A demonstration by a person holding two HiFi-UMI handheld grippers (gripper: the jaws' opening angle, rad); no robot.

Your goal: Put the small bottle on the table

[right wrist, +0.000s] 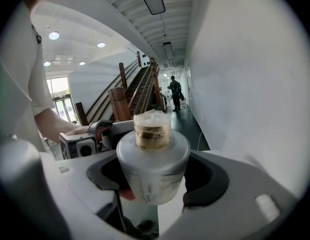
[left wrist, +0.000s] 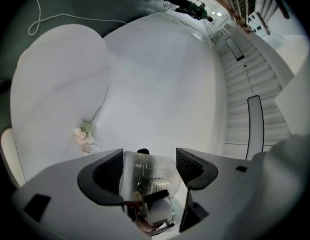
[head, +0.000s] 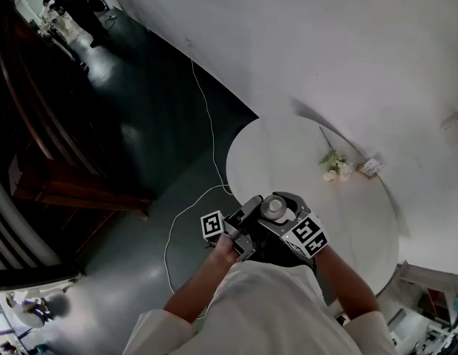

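A round white desk (head: 288, 154) stands by the wall. At its near edge a person holds the two grippers close together. The right gripper (right wrist: 155, 176) has its fingers clenched on the body of the small frosted bottle (head: 274, 208), held in the air. The left gripper (left wrist: 148, 166) fingers press on its clear wrapped top. A small bunch of pale flowers (head: 332, 165) lies on the desk.

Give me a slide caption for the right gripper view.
Right gripper holds the small bottle upright, a staircase behind.
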